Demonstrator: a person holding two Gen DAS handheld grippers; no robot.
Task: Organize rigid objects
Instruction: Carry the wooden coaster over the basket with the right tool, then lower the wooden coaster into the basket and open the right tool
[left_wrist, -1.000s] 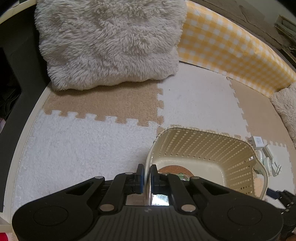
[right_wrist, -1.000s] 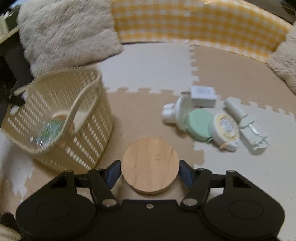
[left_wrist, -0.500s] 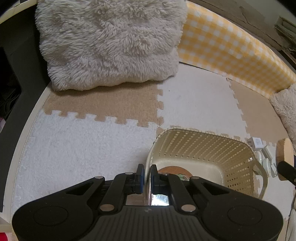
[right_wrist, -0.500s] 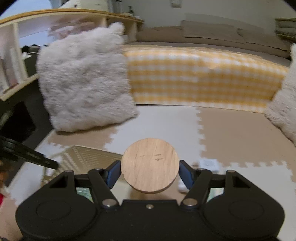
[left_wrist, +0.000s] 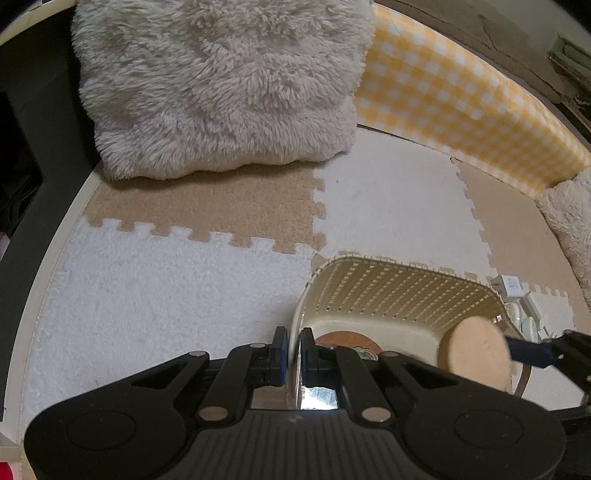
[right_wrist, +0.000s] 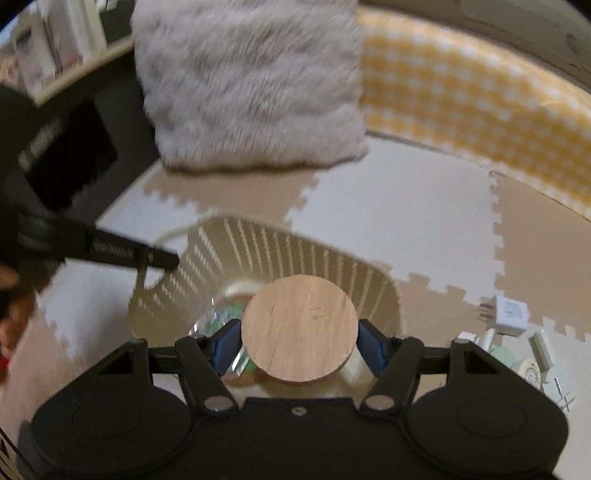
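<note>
Two grippers at work | left gripper (left_wrist: 293, 354) clamps cream slatted plastic basket (left_wrist: 399, 291) rim | right gripper (right_wrist: 300, 345) grips round wooden disc (right_wrist: 300, 328) above basket, over puzzle-tile floor mat (left_wrist: 147, 295)

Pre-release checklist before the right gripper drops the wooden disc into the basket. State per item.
1. Wooden disc held between the right gripper fingers: ok.
2. Disc over the basket opening: ok in the right wrist view; in the left wrist view it sits by the far rim.
3. Left gripper shut on the basket's near rim, steadying it: ok.
4. Room inside the basket: a brown round item and something green lie on the bottom; free space shows: ok.
5. Height of the disc above the contents: cannot tell.
6. Items left on the mat, such as the white adapter: not ok, still outside.
</note>
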